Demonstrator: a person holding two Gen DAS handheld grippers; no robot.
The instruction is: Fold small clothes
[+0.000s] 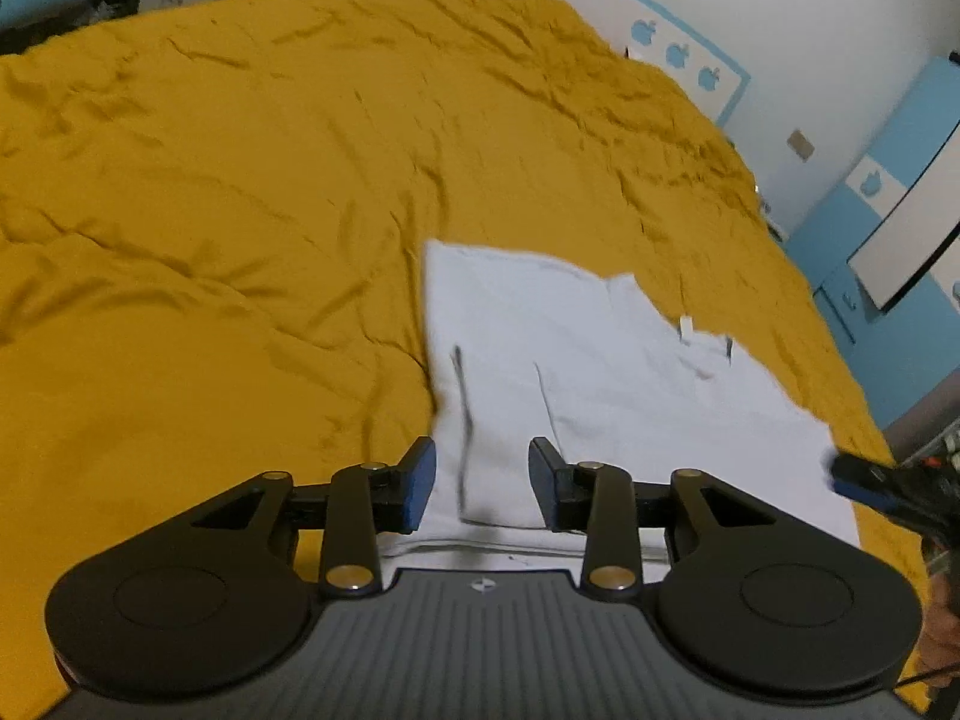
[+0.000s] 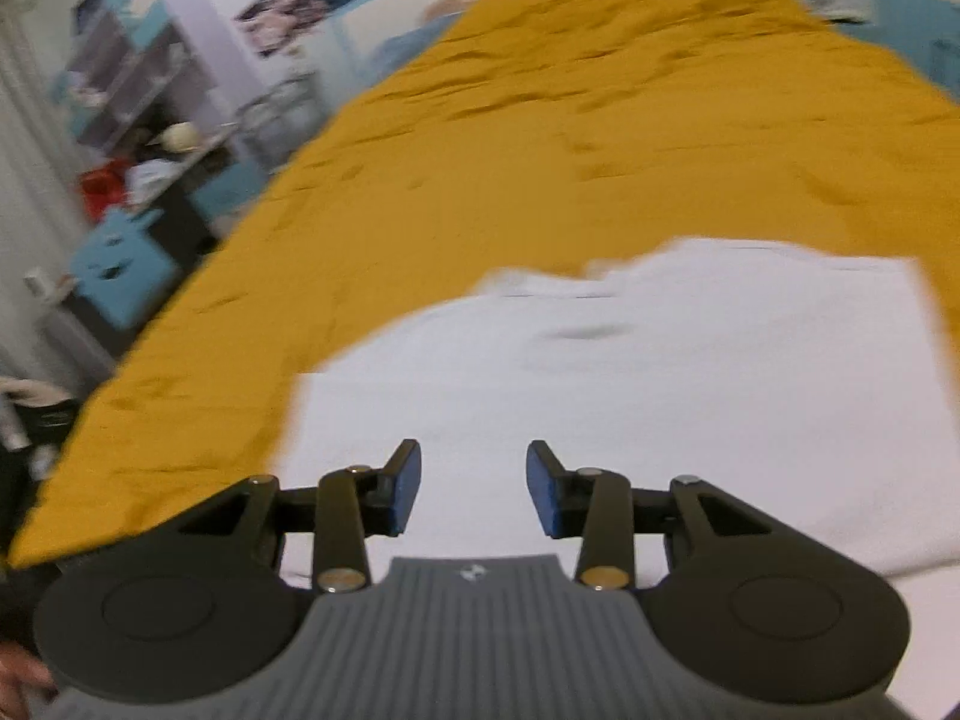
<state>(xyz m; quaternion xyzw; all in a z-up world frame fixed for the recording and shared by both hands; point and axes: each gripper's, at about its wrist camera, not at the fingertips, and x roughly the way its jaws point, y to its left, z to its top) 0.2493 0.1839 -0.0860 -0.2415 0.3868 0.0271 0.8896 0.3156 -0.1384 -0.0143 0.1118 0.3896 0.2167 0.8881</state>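
Left gripper (image 1: 482, 483): fingers parted, empty, poised over the near edge of the white garment (image 1: 600, 372), ready to pinch it. Right gripper (image 2: 474, 489): fingers likewise parted, empty. Garment lies partly folded on the mustard bedspread (image 1: 210, 210), extending toward 1 o'clock.

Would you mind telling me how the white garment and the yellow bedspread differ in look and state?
The white garment is small, smooth and partly folded; the yellow bedspread is large, wrinkled and spread out. The garment lies on top; the bedspread lies beneath it. Both are plain cloth, and neither is held by a hand-held gripper.
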